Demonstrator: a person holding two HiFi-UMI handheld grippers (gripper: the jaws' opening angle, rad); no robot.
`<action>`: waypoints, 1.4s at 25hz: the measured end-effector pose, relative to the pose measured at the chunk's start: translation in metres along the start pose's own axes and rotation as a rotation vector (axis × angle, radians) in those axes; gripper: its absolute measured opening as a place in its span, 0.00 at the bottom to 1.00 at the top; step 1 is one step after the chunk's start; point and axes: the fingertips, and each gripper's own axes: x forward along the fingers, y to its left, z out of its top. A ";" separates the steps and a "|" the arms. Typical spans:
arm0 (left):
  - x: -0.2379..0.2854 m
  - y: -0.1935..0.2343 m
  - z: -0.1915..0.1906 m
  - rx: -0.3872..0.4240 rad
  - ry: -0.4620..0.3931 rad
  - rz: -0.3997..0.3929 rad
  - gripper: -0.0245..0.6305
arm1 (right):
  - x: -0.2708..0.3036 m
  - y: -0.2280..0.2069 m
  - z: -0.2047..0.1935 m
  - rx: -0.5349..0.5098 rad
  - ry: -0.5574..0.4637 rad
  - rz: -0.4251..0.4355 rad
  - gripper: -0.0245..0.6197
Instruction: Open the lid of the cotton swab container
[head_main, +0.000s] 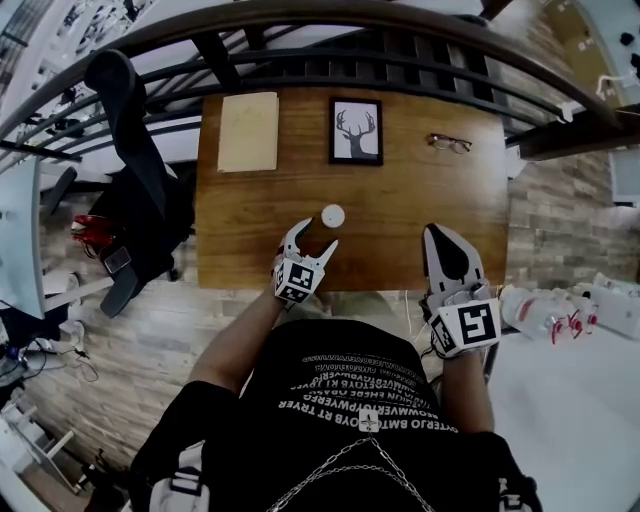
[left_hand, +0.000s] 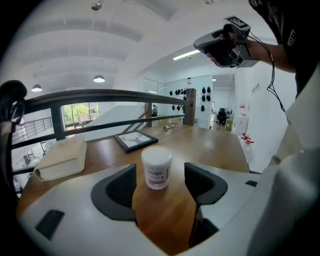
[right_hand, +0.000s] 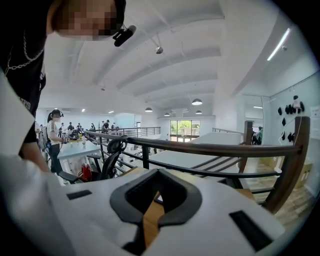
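Wooden table (head_main: 400, 200) beside a mezzanine railing (right_hand: 200, 148): the cotton swab container (left_hand: 156, 168) stands upright, long axis vertical and lid on top, on the person's side of the framed deer print (head_main: 356, 131). The head view shows only its round white top; the left gripper view adds its labelled side. The left gripper (head_main: 312, 243) has its jaws spread, with the container just beyond them, untouched. Right of the print, the right gripper (head_main: 447, 250) has its jaws pressed together, empty.

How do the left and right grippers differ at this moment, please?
The left gripper has its jaws apart; the right gripper has them shut. The left gripper aims at the cotton swab container just ahead of its jaws; the right gripper has nothing between its jaws. Both hover over the table's near edge.
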 end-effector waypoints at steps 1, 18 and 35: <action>0.005 0.000 -0.003 0.001 0.014 0.002 0.50 | 0.001 -0.001 -0.003 0.003 0.007 -0.001 0.06; 0.058 0.004 -0.011 0.033 0.067 0.012 0.50 | 0.015 -0.009 -0.022 0.026 0.052 0.036 0.06; 0.005 0.005 0.082 0.050 0.021 -0.056 0.46 | 0.018 0.016 -0.005 0.043 0.003 0.144 0.16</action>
